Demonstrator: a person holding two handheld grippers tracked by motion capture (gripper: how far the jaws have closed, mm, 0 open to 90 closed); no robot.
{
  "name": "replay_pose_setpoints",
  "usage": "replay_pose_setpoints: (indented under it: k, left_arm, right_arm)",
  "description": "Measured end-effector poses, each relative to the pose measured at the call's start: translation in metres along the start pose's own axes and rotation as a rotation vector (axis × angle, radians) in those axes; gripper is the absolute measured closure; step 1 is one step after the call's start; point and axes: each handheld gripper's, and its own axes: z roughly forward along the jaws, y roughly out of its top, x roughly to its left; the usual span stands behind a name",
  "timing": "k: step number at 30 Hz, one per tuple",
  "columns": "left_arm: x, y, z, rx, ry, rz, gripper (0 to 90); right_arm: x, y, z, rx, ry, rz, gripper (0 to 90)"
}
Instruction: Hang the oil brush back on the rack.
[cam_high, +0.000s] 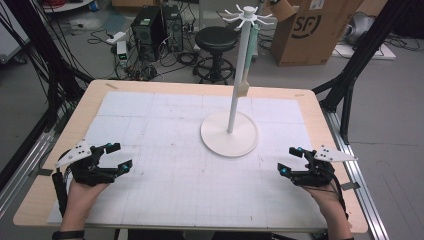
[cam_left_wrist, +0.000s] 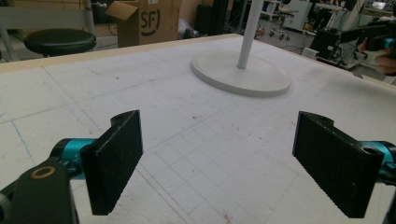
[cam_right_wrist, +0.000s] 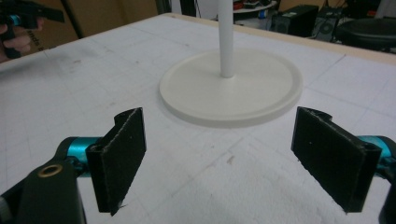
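Note:
A white stand rises from a round base (cam_high: 215, 134) at the middle-right of the white gridded mat, its thin pole (cam_high: 239, 75) ending in a crown of hooks (cam_high: 248, 15). A pale green strip with a tan end (cam_high: 253, 42) hangs from one hook beside the pole. My left gripper (cam_high: 121, 156) rests low at the mat's front left, open and empty; its pads (cam_left_wrist: 116, 158) stand wide apart over bare mat, the base (cam_left_wrist: 240, 74) ahead. My right gripper (cam_high: 288, 160) sits at the front right, open, nothing between its pads (cam_right_wrist: 119, 154), facing the base (cam_right_wrist: 231, 93).
The wooden table edge (cam_high: 200, 86) frames the mat. Behind the table stand a black stool (cam_high: 216, 40), a cardboard box (cam_high: 312, 30), computer towers (cam_high: 157, 30) and cables. Black frame legs (cam_high: 352, 75) flank the table on both sides.

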Motion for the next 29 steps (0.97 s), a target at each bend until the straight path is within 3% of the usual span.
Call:
replay_pose_setpoints:
  k: [2, 13, 29]
  left_arm:
    - [0.0, 0.0, 0.0, 0.004, 0.004, 0.0, 16.7]
    - [-0.002, -0.001, 0.003, 0.01, 0.011, 0.02, 16.7]
    - [-0.001, -0.001, 0.004, 0.011, 0.015, 0.011, 16.6]
  right_arm:
    - [-0.002, -0.003, 0.001, 0.034, -0.011, 0.003, 17.3]
    - [-0.006, -0.014, 0.003, 0.06, -0.028, 0.01, 17.3]
    - [-0.008, -0.017, 0.006, 0.084, -0.041, 0.005, 17.3]
